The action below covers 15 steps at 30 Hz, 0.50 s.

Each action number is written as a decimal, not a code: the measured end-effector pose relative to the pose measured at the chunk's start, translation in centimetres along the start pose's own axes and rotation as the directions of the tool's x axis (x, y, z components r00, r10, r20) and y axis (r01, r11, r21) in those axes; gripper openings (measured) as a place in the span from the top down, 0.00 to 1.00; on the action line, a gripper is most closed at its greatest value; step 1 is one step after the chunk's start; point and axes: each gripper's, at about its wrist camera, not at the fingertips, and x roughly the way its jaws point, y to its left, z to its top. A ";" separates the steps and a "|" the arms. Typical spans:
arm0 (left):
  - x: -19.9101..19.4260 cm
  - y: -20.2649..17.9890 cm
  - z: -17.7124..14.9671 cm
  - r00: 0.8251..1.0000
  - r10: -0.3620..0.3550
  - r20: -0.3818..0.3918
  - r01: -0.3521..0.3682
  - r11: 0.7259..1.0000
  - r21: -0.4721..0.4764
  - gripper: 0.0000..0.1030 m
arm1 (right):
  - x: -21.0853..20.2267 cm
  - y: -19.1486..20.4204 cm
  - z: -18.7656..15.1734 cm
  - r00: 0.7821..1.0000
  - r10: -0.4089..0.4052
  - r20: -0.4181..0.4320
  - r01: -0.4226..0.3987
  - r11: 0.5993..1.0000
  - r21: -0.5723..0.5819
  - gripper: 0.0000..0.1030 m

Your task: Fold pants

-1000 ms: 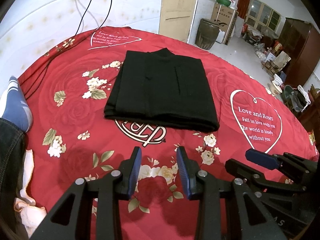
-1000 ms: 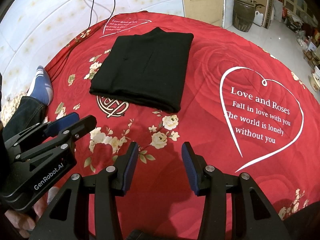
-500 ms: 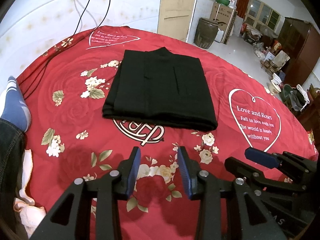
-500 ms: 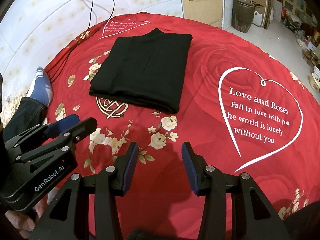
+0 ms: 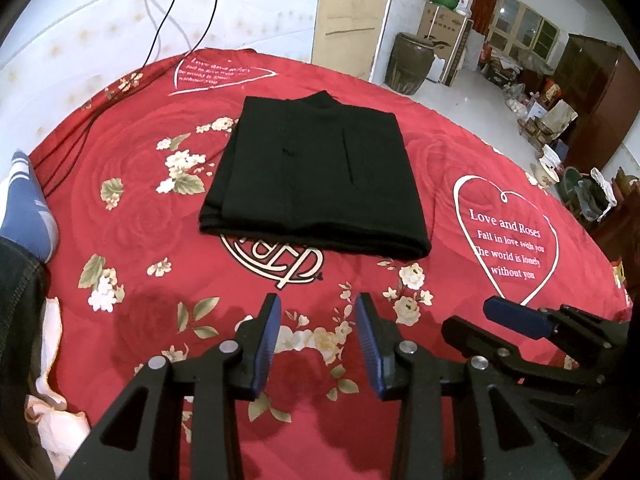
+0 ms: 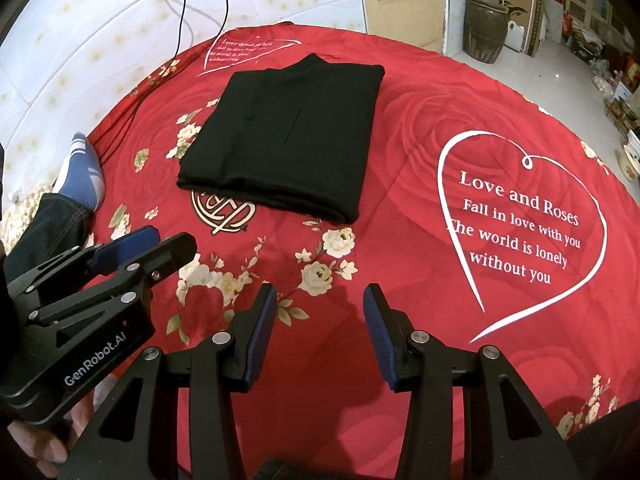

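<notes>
- My left tool (image 5: 316, 320) hangs over the red, rose-printed quilt (image 5: 132, 216) with its two blue-padded fingers (image 5: 267, 332) parted to a moderate gap — nothing lies between them and they touch nothing.
- My right tool (image 6: 318, 312) hangs just beside it, its two fingers parted a little wider in its own view, also empty and clear of the cloth.
- Each tool shows in the other's camera: the right one at the lower right edge of the left view (image 5: 516, 320), the left one at the lower left of the right view (image 6: 132, 252).
- There is one pair of black pants (image 5: 316, 176), folded into a neat, thick rectangle, lying flat on the quilt ahead of both tools and well apart from them; its stacked folded edge faces me.
- The pants partly cover one round white emblem (image 5: 276, 258) printed on the quilt.
- Two white heart outlines with lettering show on the quilt — one to the right of the pants (image 5: 508, 240), one beyond them (image 5: 216, 74).
- One foot in a blue and white sock (image 5: 26, 200) rests at the left edge of the quilt.
- Two dark cables (image 5: 176, 8) run down the pale wall beyond.
</notes>
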 end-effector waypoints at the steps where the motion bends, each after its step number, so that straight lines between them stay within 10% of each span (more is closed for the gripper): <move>1: 0.0 0.0 0.0 1.000 0.001 0.002 -0.001 1.000 0.001 0.60 | 0.0 0.0 0.0 1.000 0.000 0.000 0.000 1.000 0.000 0.56; 15: -0.6 -0.4 0.0 1.000 0.006 0.029 -0.007 1.000 0.019 0.60 | -0.4 0.3 0.0 1.000 -0.005 0.006 0.005 1.000 -0.010 0.56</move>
